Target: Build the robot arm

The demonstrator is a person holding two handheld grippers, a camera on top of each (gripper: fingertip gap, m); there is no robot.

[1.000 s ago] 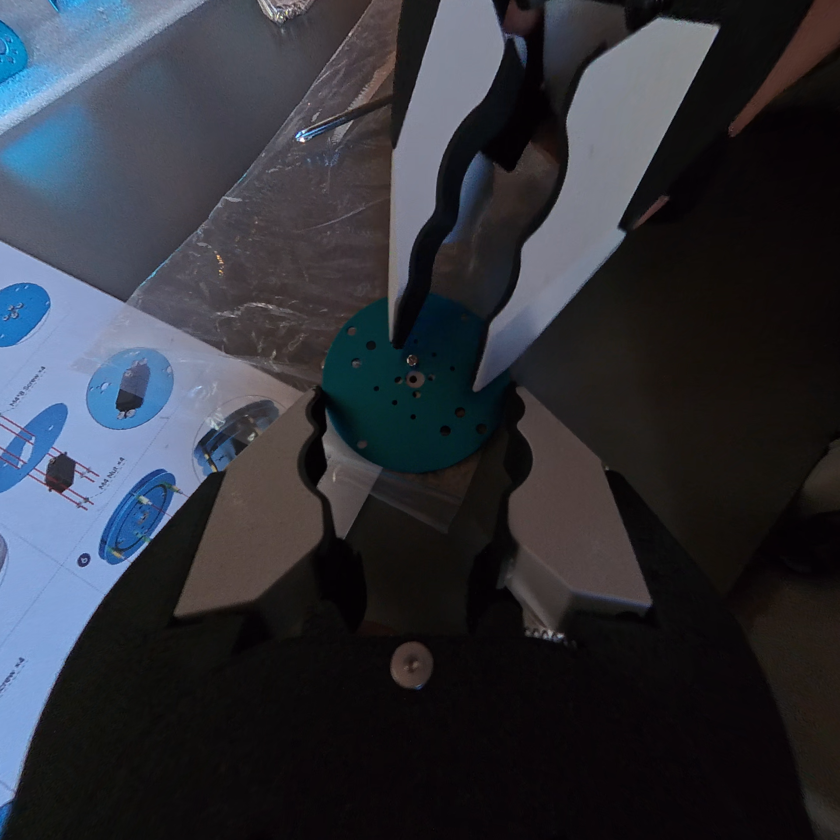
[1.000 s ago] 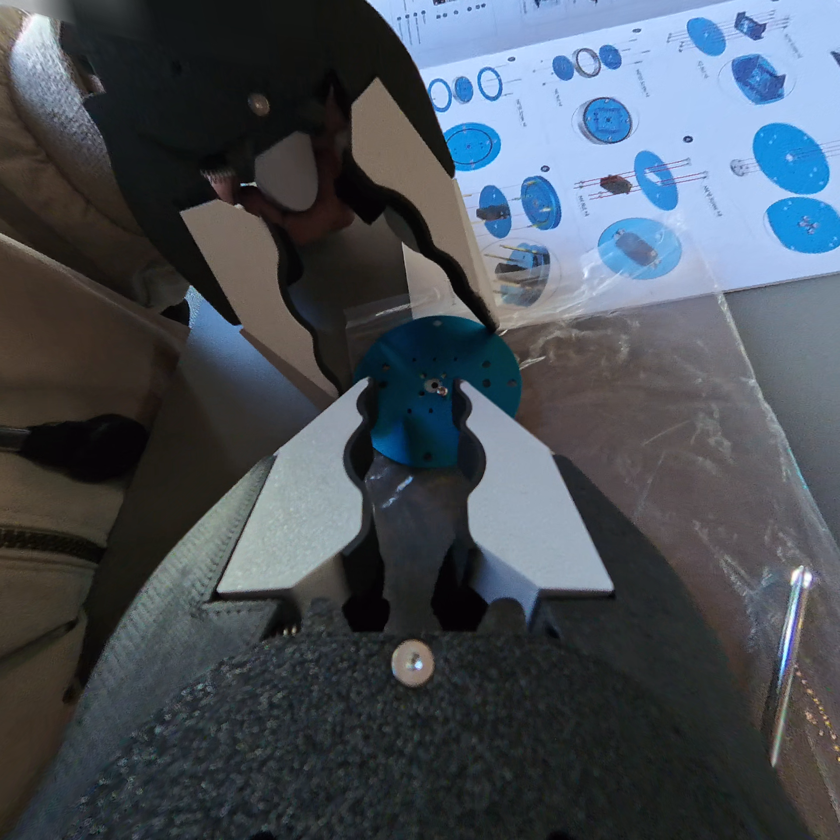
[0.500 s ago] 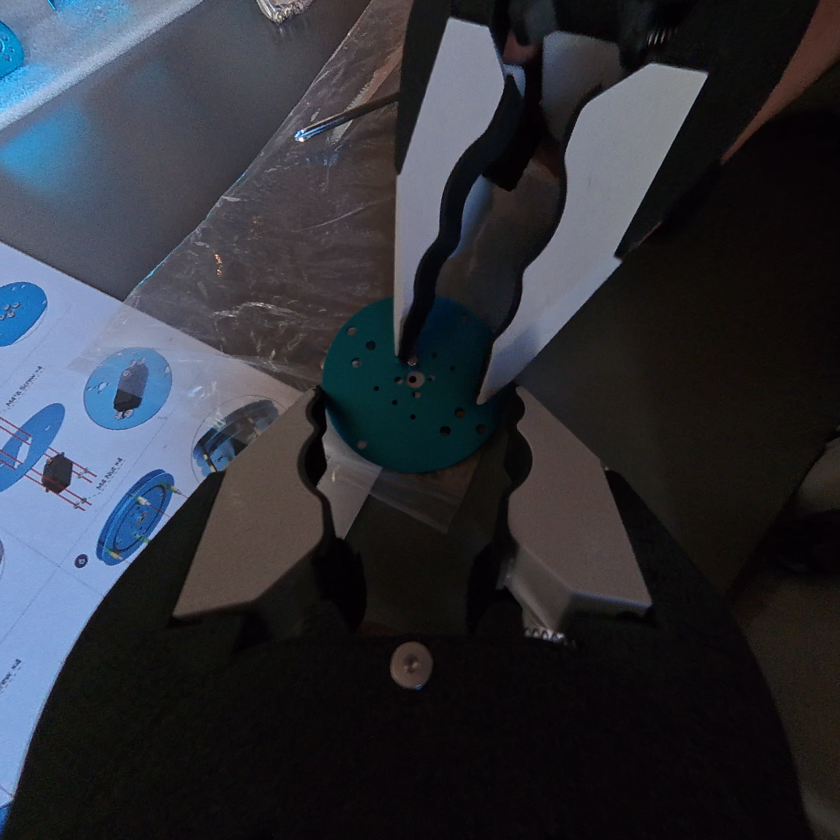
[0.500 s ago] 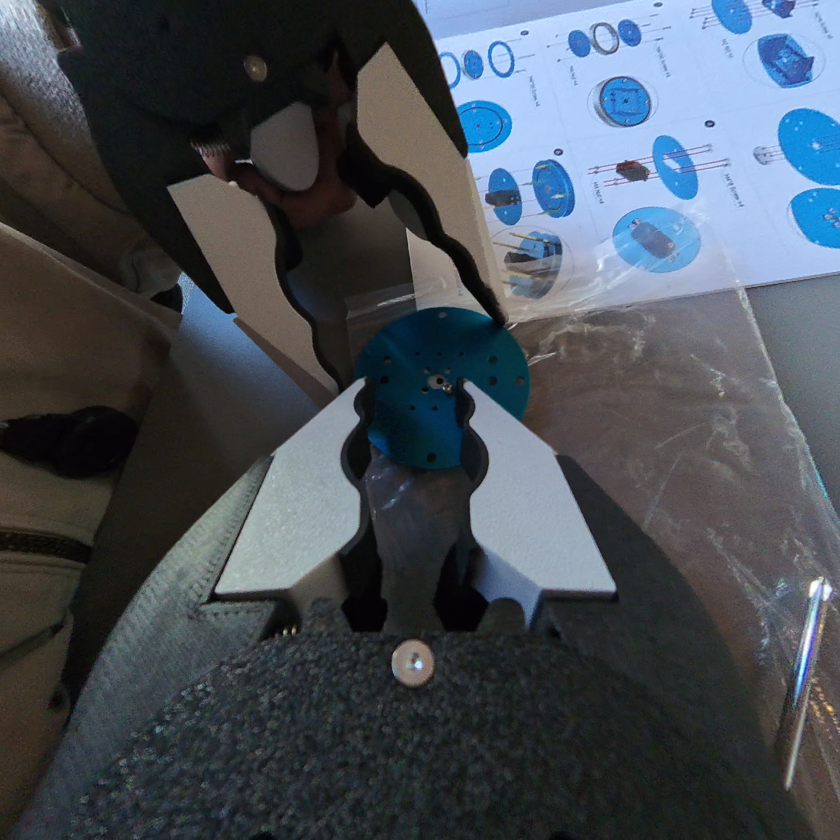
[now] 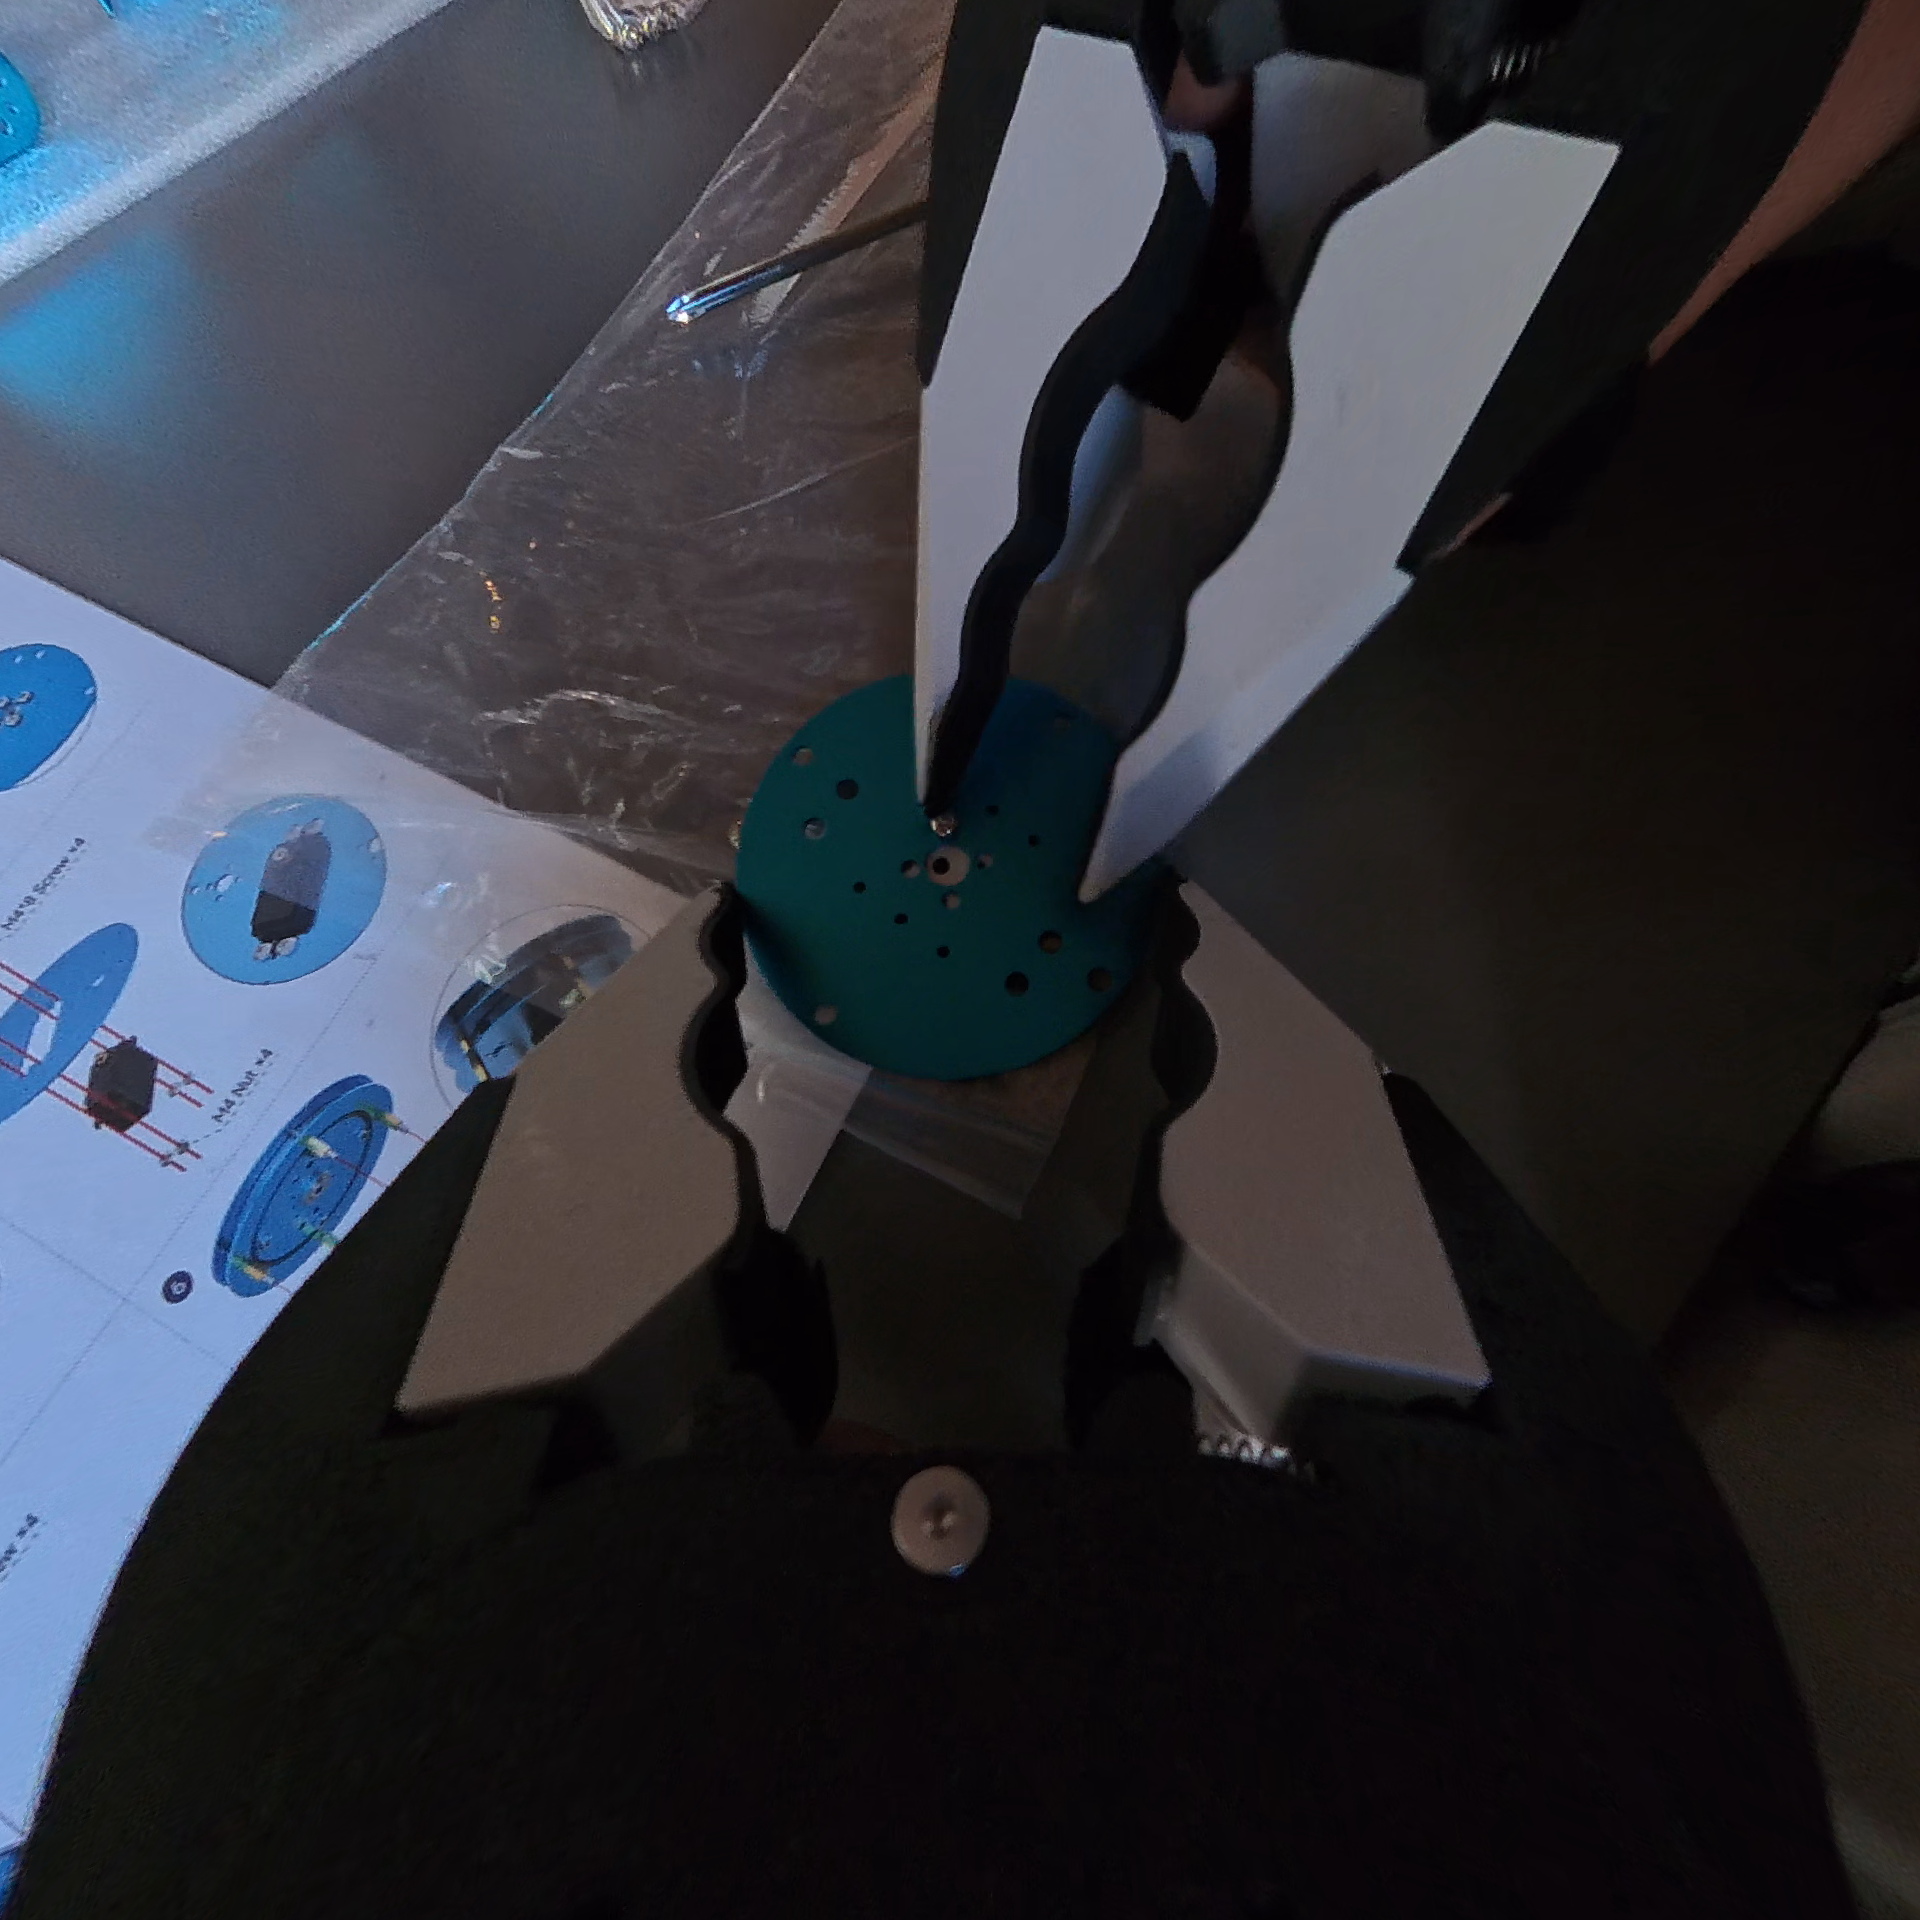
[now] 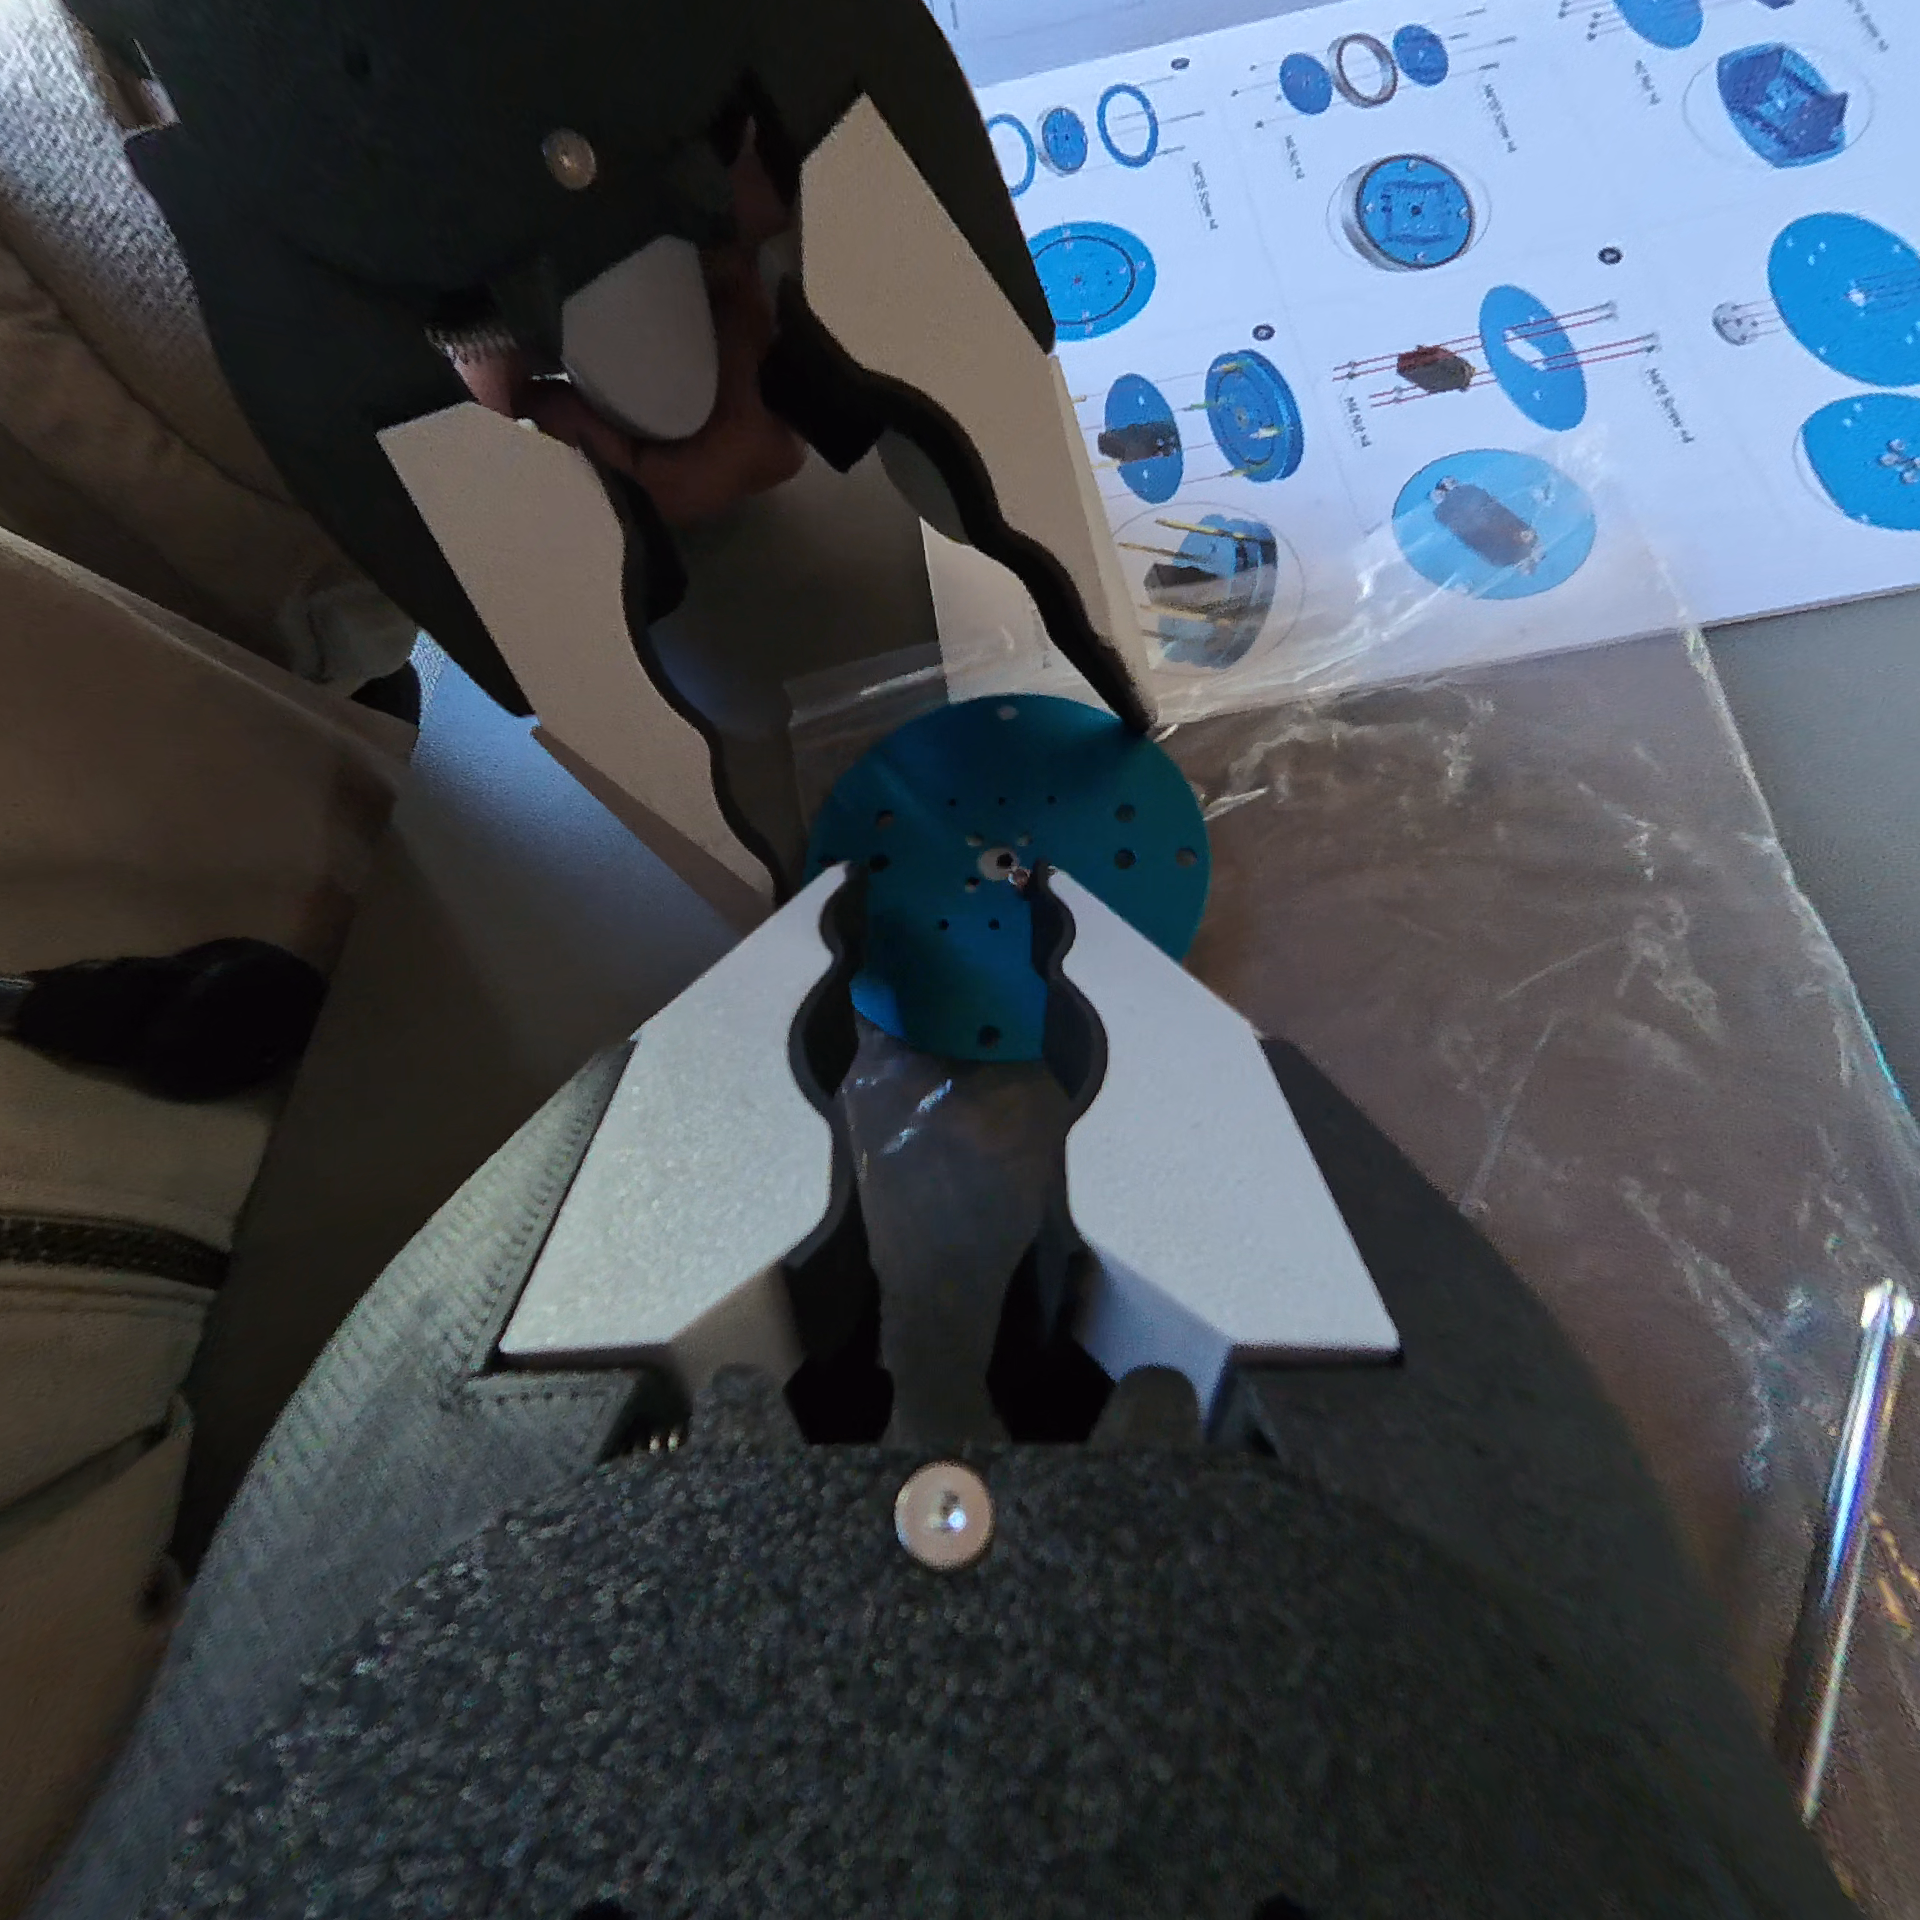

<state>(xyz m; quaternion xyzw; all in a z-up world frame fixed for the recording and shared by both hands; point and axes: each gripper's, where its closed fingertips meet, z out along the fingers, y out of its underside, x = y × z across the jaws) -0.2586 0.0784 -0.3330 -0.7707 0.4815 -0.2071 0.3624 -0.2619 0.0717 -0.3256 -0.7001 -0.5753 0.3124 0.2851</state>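
Bracketing the blue disc (image 5: 935, 914) from opposite sides, the left gripper (image 5: 945, 909) has its jaws spread wide, one tip at the disc's left rim and the other at its right rim. The tips look to be against the rim, but I cannot tell whether they press on it or only stand just beside it. Standing that way, they would likely keep the disc from sliding sideways. The disc is drilled with many small holes and lies flat on a clear plastic bag (image 5: 623, 571) spread over the dark table (image 5: 260, 312), just right of a printed instruction sheet (image 5: 156, 987). The edge of a smaller clear bag (image 5: 914, 1132) shows from under the disc's near side. The right gripper (image 6: 948, 875) comes in from the far side of the left wrist view, steeply tilted down onto the disc's face, its jaws at a narrow gap with nothing clamped between them. One of its fingertips (image 5: 938, 795) touches a tiny silver screw (image 5: 943, 824) just beside the disc's centre hole, seemingly nudging it, not pinching it. Far left on the plastic lies a thin metal rod (image 5: 790, 270), well apart from both grippers. A person's beige garment (image 6: 156, 727) fills the left of the right wrist view.
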